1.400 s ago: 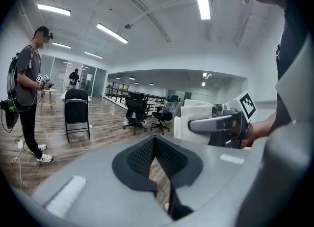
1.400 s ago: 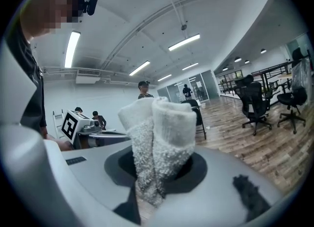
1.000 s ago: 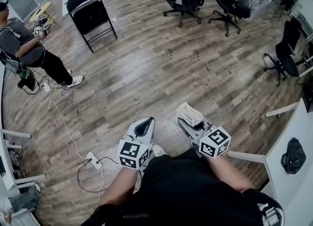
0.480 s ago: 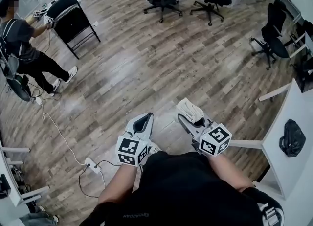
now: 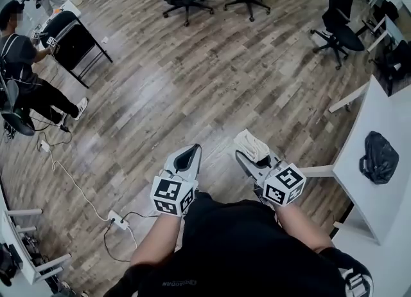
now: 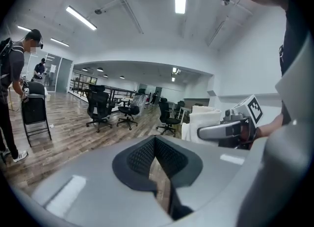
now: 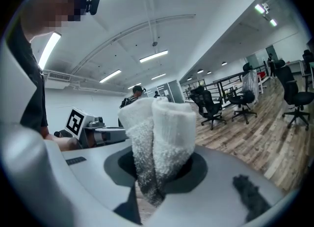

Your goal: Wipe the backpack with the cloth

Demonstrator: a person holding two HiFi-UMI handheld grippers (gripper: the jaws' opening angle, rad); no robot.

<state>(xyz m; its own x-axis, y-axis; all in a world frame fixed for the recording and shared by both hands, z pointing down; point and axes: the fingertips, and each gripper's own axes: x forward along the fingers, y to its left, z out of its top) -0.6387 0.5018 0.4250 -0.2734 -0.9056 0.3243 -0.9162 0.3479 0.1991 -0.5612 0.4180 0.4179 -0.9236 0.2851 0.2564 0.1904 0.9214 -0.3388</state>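
2 grippers: the right gripper (image 7: 157, 172) clenches the soft, light cloth (image 7: 167, 127); the left gripper (image 6: 155, 145) is closed on nothing. The backpack (image 5: 379, 156) at 3 o'clock looks limp, so it likely needs bracing by its top.

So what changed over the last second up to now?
The view swung right: the black backpack on the white table slid up the frame, and the black folding chair moved leftward. Unchanged: the right tongs clamp the folded white cloth, and the left tongs are shut and empty.

backpack (image 5: 379, 156) has shifted up; more table (image 5: 383, 114) shows
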